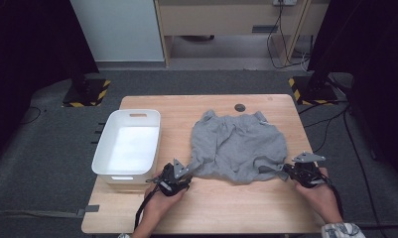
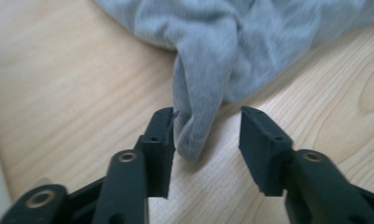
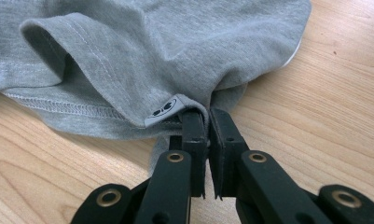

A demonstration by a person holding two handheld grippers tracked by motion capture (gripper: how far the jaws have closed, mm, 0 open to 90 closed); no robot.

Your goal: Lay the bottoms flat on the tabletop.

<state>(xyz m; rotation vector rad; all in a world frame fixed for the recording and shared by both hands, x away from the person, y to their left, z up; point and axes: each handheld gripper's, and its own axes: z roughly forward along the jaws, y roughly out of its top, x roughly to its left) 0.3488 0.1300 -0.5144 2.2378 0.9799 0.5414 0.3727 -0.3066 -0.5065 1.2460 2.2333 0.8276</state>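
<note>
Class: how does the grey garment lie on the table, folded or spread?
Spread but rumpled: the grey garment lies open across the table, with bunched edges.

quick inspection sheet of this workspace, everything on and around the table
surface: wooden table, bare at the near edge
job's things: grey garment lying crumpled right of centre
clutter: white bin at the left, nothing in it; small dark disc at the far edge
grippers: left gripper open, a fold of cloth between its jaws; right gripper shut on the garment's hem
cables: black cable trailing from the left gripper; more on the floor at the right
surroundings: grey floor, two hazard-striped stand bases
</note>
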